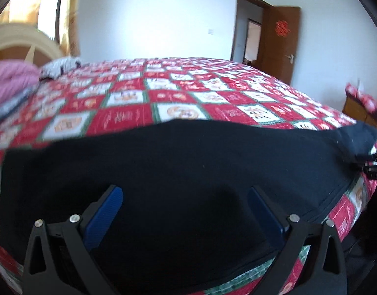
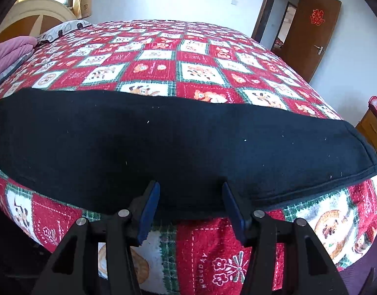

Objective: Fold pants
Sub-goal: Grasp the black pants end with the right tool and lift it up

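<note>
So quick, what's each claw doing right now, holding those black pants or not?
Left claw: open, poised over the black pants, nothing gripped.
Right claw: open at the pants' near edge, nothing gripped.

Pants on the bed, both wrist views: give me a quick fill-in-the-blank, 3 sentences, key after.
1. The pants lying flat on the quilt are ____ in colour.
2. The right gripper has its jaws ____, nothing pinched between them.
3. The door behind the bed stands ____.

Missing words: black; open; open
</note>
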`<act>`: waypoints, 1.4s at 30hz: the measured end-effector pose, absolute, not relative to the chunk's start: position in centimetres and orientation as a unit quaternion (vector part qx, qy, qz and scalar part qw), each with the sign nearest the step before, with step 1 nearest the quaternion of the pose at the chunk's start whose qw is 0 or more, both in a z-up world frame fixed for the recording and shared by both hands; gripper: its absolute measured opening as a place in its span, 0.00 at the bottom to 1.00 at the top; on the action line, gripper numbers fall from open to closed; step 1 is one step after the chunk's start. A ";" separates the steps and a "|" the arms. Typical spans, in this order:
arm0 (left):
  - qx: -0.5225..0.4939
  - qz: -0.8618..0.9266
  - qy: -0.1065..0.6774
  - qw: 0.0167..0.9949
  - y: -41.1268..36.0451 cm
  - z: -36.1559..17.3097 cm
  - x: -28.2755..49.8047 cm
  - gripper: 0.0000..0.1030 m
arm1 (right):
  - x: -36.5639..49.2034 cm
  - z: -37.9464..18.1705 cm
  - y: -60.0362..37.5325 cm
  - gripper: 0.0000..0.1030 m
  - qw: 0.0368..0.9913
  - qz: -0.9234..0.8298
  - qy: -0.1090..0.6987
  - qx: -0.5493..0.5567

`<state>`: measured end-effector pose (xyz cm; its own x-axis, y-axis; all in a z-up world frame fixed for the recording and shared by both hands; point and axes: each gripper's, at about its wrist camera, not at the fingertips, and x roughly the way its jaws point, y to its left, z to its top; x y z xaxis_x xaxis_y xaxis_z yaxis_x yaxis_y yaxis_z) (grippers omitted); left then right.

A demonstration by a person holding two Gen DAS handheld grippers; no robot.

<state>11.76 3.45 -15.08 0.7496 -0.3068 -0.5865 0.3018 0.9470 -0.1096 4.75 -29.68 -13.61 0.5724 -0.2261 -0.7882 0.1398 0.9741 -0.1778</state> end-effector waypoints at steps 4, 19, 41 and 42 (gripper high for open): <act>0.037 -0.137 0.302 0.943 2.2 -15.7 11.1 1.00 | 4.7 -13.8 -30.0 0.54 0.885 -0.095 0.453 -0.042; 0.037 -0.152 0.332 0.930 -1.1 -13.0 13.1 1.00 | 2.2 -7.1 -39.2 0.54 0.910 -0.118 0.372 0.139; 0.058 -0.130 0.311 0.940 -4.0 -15.2 13.0 1.00 | -3.4 -8.1 -52.4 0.54 0.866 -0.287 0.255 0.322; 0.058 -0.129 0.309 0.940 -4.0 -15.2 13.0 1.00 | -3.3 -8.1 -52.3 0.54 0.868 -0.286 0.253 0.318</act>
<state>12.97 -4.04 -15.22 0.7756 -0.2070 -0.5963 0.2790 0.9598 0.0296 -3.33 -52.26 -8.12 0.7084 -0.3353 -0.6211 0.6574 0.6337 0.4077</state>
